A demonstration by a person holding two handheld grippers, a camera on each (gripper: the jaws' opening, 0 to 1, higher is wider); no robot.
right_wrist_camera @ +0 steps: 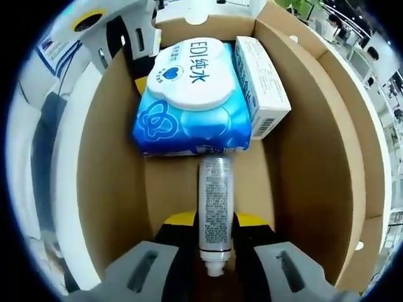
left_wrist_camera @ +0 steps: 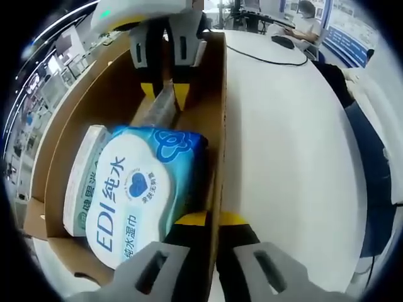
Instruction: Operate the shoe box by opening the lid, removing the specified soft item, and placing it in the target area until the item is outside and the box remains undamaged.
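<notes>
Fingers first: your right gripper has its jaws closed on the silver tube, which lies lengthwise on the box floor, cap end toward the camera. Your left gripper straddles the box's side wall, one jaw inside and one outside, pinching the cardboard as far as the left gripper view lets you judge.

Count inside the cardboard box, lid already open: 1 blue wet-wipes pack, the soft item, still in the box; 1 white carton standing just beside it, touching along the pack's edge; 1 tube, its far end just at the pack's near edge. So 3 items total.

In the left gripper view the wipes pack sits right next to your inside jaw, w/ the white carton beyond it, and your right gripper comes in at the far end.

Around: box rests on a white table. A cable runs across it, and a person sits at the far side. In the way: tube and carton crowd the pack on two sides.
</notes>
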